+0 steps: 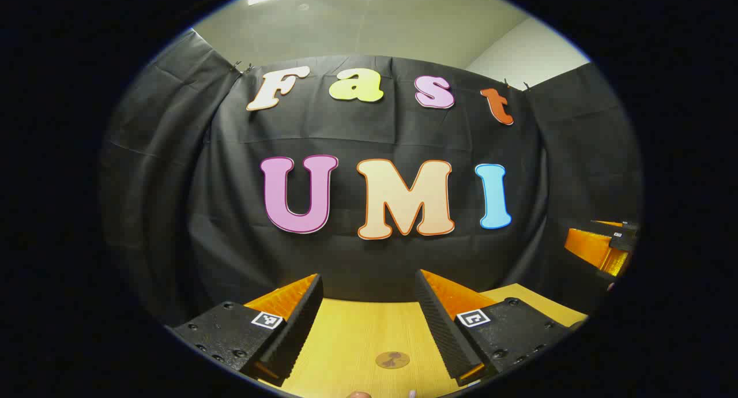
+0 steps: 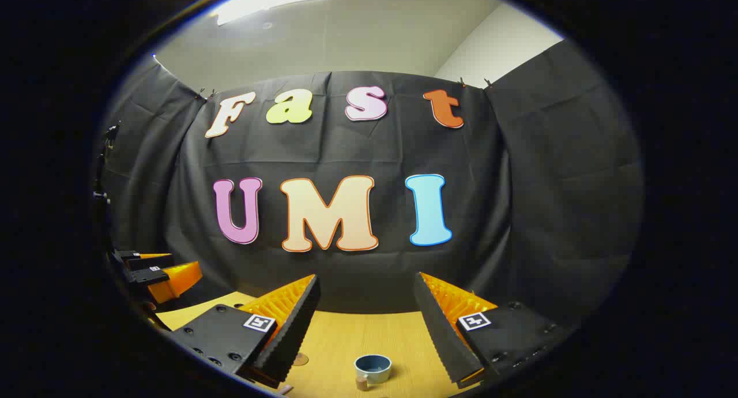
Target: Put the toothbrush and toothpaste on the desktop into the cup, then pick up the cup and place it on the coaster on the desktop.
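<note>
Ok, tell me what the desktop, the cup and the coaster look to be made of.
Desktop: pale wood or wood-look laminate, matte, with fine straight grain lines. Cup: probably glazed ceramic, with a blue-grey inside, a pale smooth outer wall and a thick rounded rim. Coaster: a thin flat brownish disc with a dark mark, perhaps cork or wood; too small to tell.

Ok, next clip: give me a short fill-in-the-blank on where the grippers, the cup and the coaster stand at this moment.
1. Both the left gripper and the right gripper have their jaws ____, with nothing between the fingers.
2. In the right gripper view, the cup stands ____ on the wooden desktop.
3. In the left gripper view, the round coaster lies flat with ____ on it.

Missing words: open; upright; nothing
</note>
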Available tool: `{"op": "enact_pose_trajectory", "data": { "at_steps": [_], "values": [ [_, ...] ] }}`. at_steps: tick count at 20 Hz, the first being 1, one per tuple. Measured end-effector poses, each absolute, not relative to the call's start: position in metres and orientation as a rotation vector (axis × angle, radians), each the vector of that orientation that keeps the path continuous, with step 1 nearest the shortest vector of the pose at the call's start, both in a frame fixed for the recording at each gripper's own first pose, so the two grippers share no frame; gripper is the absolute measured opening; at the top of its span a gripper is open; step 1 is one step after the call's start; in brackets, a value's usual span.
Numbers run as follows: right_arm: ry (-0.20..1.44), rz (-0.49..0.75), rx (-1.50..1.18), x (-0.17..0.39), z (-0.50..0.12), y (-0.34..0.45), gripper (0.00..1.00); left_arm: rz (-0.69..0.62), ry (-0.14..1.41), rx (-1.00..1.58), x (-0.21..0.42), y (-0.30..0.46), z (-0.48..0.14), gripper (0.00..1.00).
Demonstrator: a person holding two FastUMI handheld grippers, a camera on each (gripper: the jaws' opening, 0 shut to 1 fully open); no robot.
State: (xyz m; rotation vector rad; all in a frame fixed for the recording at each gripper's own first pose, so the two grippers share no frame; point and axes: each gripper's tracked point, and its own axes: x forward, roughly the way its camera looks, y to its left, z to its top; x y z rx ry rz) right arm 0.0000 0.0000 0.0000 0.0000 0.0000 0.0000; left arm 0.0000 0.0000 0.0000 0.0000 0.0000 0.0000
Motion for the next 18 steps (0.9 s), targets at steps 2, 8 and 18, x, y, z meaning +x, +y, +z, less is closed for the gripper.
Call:
{"op": "enact_pose_trajectory", "data": {
  "at_steps": [2,8,18],
  "values": [
    [0.012,-0.001,0.005,0.001,-0.002,-0.004,0.99,-0.001,0.000,-0.004,-0.001,-0.002,0.000,0.93],
    [0.020,0.010,-0.011,0.004,-0.004,-0.005,0.99,0.003,0.001,0.001,0.002,-0.003,-0.002,0.92],
    [0.098,0.047,-0.017,0.009,-0.034,0.011,0.99,0.006,0.002,0.011,0.004,-0.001,-0.005,0.94]
  ]
}}
